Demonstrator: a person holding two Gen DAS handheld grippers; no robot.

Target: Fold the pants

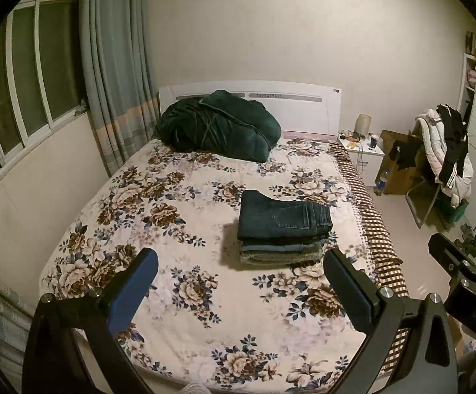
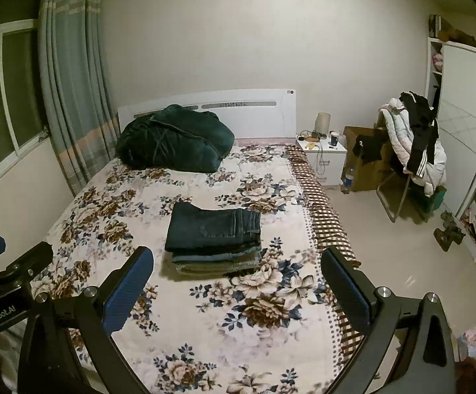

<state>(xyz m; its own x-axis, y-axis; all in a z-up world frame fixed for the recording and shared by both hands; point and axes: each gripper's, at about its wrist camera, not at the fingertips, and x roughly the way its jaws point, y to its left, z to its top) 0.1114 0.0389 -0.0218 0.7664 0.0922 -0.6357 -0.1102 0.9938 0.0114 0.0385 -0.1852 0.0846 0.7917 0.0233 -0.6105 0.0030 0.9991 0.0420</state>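
Note:
A stack of folded pants [image 1: 283, 226] [image 2: 215, 238] lies on the flowered bed cover [image 1: 178, 216] [image 2: 205, 312], towards its right side. Dark blue jeans are on top, with lighter jeans and a greenish pair beneath. My left gripper [image 1: 241, 282] hovers well above the bed's foot, open and empty, with the stack beyond its fingers. My right gripper [image 2: 238, 282] is likewise open and empty, held back from the stack. The right gripper's body shows at the right edge of the left wrist view, and the left gripper's body at the left edge of the right wrist view.
A dark green bundled quilt [image 1: 218, 124] [image 2: 175, 138] sits by the white headboard. A nightstand [image 1: 362, 151] [image 2: 323, 157] with a lamp and cup stands right of the bed. A chair heaped with clothes [image 1: 444, 154] [image 2: 415, 141] and a wardrobe [image 2: 464, 138] are at the right. Window and curtains are on the left.

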